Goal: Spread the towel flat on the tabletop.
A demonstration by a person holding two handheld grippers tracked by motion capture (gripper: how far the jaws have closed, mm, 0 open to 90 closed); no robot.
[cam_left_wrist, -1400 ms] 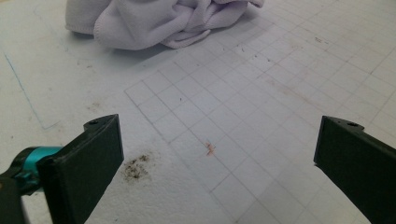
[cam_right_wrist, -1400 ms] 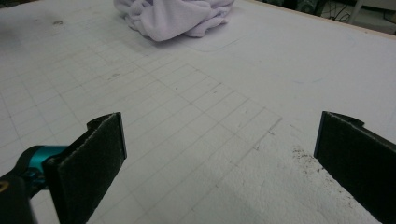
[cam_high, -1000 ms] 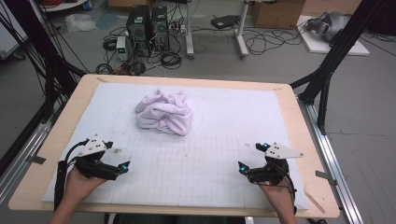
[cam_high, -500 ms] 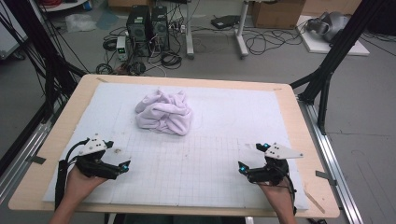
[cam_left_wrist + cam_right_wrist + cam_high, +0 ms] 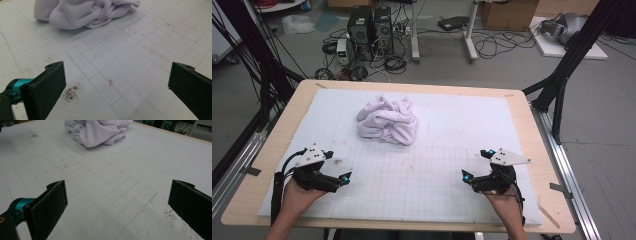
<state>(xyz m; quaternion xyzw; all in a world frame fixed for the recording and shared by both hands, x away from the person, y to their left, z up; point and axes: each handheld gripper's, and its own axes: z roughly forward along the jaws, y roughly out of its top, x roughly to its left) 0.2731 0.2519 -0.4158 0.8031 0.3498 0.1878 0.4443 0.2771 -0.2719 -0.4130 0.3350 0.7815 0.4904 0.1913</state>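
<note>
A crumpled pale lilac cloth [image 5: 388, 121] lies bunched on the white gridded mat [image 5: 452, 125], toward the far left of the worktop [image 5: 542, 145]. Well apart from it, near the front edge, the left gripper [image 5: 339, 172] and right gripper [image 5: 472, 165] rest low over the mat, each with jaws spread wide and holding nothing.

The high view looks forward and down from above the surface's [image 5: 522, 125] near edge. Each gripper view sits low and close, facing the crumpled cloth [image 5: 388, 120] at 12 o'clock [image 5: 82, 12] [image 5: 100, 130], which all views share.
</note>
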